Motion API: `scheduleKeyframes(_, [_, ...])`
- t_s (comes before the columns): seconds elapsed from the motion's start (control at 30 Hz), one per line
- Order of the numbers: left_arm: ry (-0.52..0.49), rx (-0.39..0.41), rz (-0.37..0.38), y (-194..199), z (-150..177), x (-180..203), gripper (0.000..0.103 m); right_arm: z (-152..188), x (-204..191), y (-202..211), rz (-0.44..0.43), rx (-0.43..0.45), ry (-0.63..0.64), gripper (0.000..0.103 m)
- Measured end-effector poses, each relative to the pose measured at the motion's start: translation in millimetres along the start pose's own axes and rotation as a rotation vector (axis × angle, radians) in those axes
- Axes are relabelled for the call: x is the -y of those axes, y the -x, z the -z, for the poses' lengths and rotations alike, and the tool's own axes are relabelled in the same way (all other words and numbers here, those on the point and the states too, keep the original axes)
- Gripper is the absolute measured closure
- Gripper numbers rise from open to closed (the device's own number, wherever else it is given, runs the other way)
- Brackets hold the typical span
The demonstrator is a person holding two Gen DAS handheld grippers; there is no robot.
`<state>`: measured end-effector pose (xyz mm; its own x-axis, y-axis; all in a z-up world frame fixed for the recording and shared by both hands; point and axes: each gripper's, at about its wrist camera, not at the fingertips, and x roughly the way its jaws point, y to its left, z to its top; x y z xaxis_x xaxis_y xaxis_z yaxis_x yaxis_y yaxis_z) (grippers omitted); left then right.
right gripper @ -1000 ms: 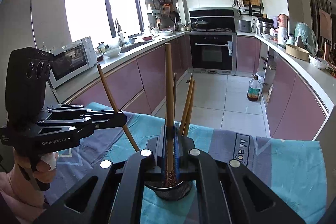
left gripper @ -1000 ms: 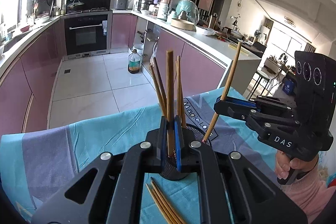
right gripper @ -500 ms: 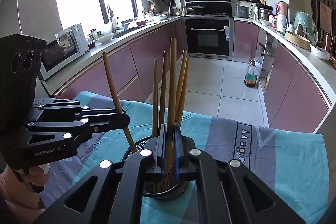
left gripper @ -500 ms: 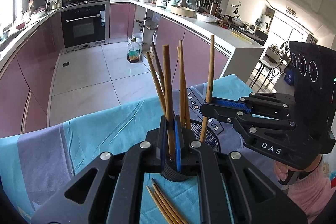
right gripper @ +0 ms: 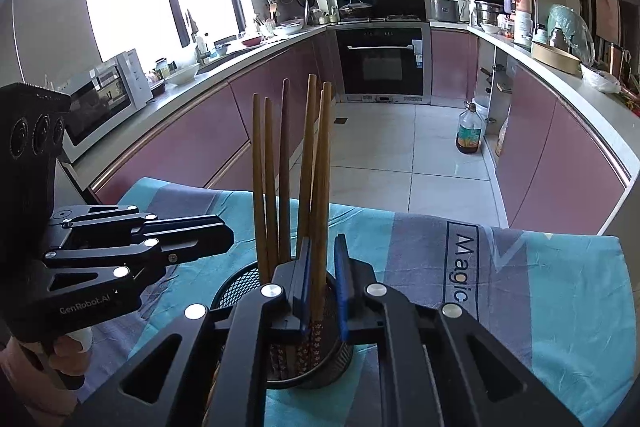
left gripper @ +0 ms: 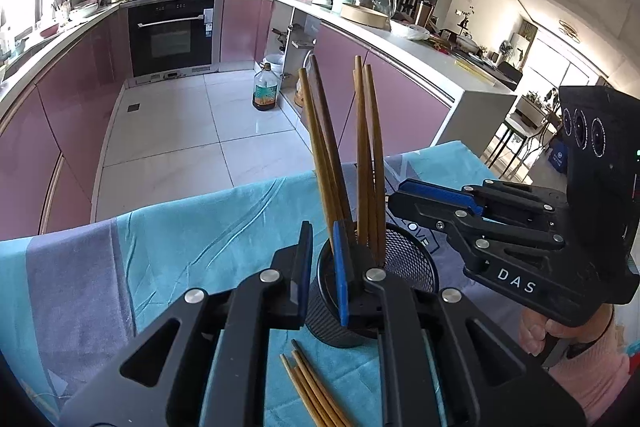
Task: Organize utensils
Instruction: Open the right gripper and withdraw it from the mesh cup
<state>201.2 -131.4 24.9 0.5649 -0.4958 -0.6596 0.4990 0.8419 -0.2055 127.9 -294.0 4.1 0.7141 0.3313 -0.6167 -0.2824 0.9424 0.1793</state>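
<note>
My left gripper (left gripper: 320, 267) and right gripper (right gripper: 322, 283) both have jaws parted, empty, straddling the chopsticks (right gripper: 296, 171) upright in the mesh holder (left gripper: 404, 259); withdrawing carelessly could tip it; loose chopsticks (left gripper: 312, 391) wait on the tabletop (left gripper: 200, 239).

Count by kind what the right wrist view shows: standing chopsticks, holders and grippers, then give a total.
Chopsticks standing in the holder: 6
Mesh holder: 1
Grippers, left gripper and right gripper: 2
Total: 9
</note>
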Motion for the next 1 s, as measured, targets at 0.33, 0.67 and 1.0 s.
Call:
scheduleKeyframes(0.33, [0.002, 0.114, -0.052, 42.5, 25.9, -2.0, 0.056, 15.8, -14.0, 30.4, -0.029, 0.077, 0.022, 0.071])
scheduleKeyframes(0.67, [0.016, 0.105, -0.154, 70.4, 84.7, -16.3, 0.036, 67.3, -66.8, 47.2, -0.162, 0.032, 0.144, 0.06])
scheduleKeyframes(1.0, [0.04, 0.003, -0.191, 58.4, 144.6, -27.0, 0.036, 130.7, -89.5, 1.3, -0.157, -0.188, 0.14, 0.06])
